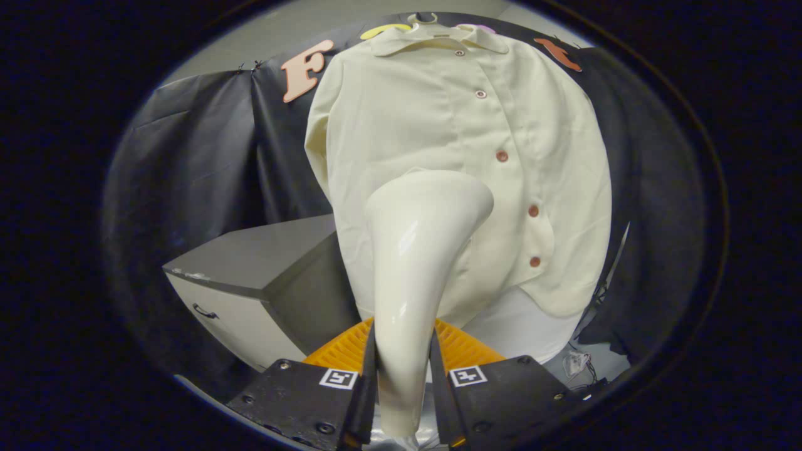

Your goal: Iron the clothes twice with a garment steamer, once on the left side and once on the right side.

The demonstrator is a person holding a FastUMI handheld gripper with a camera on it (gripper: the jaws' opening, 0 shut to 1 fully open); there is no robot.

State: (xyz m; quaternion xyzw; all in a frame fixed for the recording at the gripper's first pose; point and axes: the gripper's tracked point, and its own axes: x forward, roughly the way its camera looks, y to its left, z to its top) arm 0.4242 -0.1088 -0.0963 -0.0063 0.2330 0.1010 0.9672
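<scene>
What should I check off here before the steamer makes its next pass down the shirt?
1. Grip: the tool has both fingers pressing on the steamer handle: ok.
2. Steamer head points at the shirt, ahead of the fingers: ok.
3. Shirt hangs from its hanger, front facing, buttons closed: ok.
4. Head touching the fabric: cannot tell.
5. Steam coming out: cannot tell.
6. Grey cabinet beside the shirt stands apart from the steamer's path: ok.
</scene>
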